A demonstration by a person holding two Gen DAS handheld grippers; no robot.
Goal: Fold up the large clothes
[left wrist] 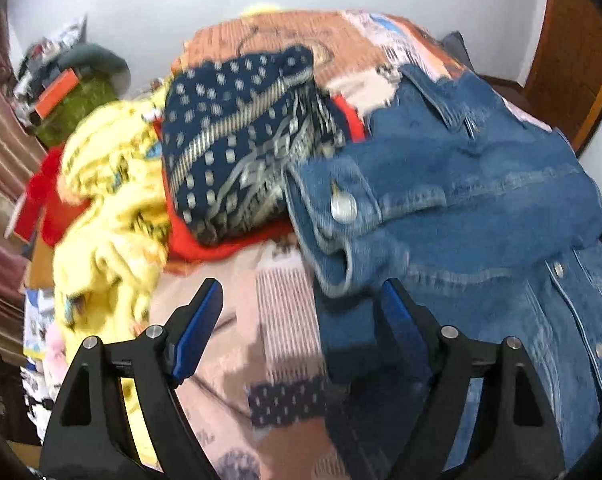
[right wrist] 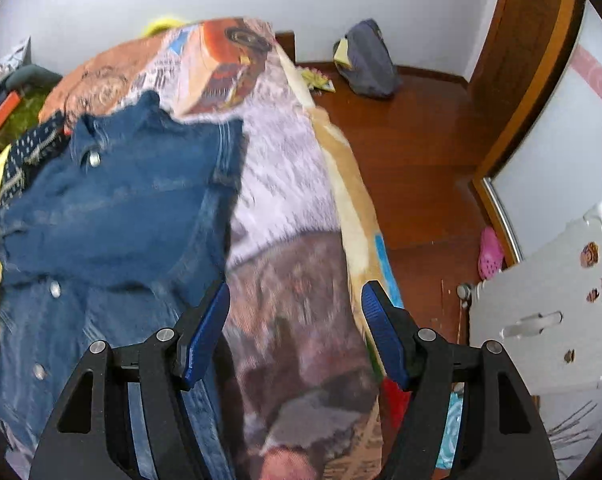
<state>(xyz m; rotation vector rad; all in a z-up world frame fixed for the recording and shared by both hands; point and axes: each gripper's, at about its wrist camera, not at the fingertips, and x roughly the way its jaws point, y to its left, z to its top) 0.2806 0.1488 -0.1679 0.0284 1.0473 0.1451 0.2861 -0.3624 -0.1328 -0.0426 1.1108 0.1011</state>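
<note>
Patterned bed (right wrist: 285, 184), denim jacket (right wrist: 113, 200) beside folded pile (left wrist: 237, 152), both claws agape, empty.

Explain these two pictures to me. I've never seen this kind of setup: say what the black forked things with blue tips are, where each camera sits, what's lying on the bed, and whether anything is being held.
A person holds one hand-held claw in each hand; each carries a camera looking along its two blue-padded fingers. One picture comes from the left claw, the other from the right claw. Both stand open and hold nothing. On the patterned bedspread lies a denim jacket, spread out. Beside it are a folded navy patterned cloth on something red, and a crumpled yellow garment.
</note>
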